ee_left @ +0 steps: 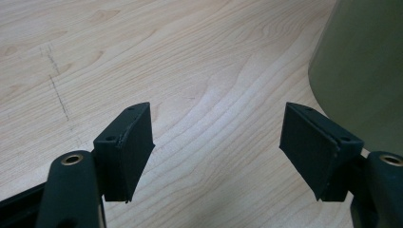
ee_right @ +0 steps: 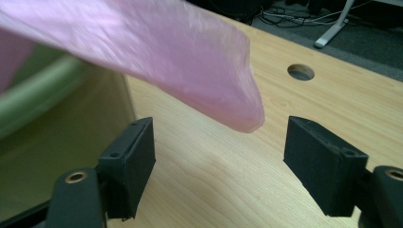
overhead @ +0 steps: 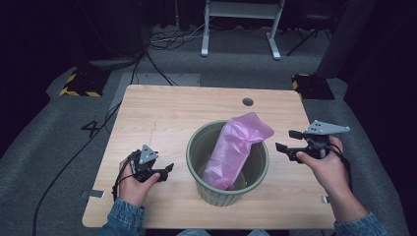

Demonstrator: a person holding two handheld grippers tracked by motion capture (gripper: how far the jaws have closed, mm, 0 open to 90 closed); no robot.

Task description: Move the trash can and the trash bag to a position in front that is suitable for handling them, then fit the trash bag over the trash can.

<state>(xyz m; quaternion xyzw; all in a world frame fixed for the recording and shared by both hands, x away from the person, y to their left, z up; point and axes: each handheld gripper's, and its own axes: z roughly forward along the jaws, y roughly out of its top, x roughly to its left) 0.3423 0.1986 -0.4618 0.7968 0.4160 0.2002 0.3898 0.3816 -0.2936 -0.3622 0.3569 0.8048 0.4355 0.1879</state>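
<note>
A green bin [overhead: 206, 191] stands on the wooden table [overhead: 162, 113], near its front middle. A pink plastic bag [overhead: 236, 147] lies in the bin, and its upper end leans over the far right rim. My right gripper [overhead: 290, 140] hovers just right of the bin and is open; the bag's tip [ee_right: 237, 114] hangs ahead of its jaws, untouched. My left gripper [overhead: 164, 172] rests low at the bin's left and is open with bare wood between its jaws. The bin's wall [ee_left: 366, 71] rises to the right of those jaws.
A round cable hole [overhead: 248, 102] sits near the table's far edge. Beyond the table are a white desk frame [overhead: 241, 24], floor cables and two yellow-black striped bases [overhead: 81, 86]. Bare wood lies left of and behind the bin.
</note>
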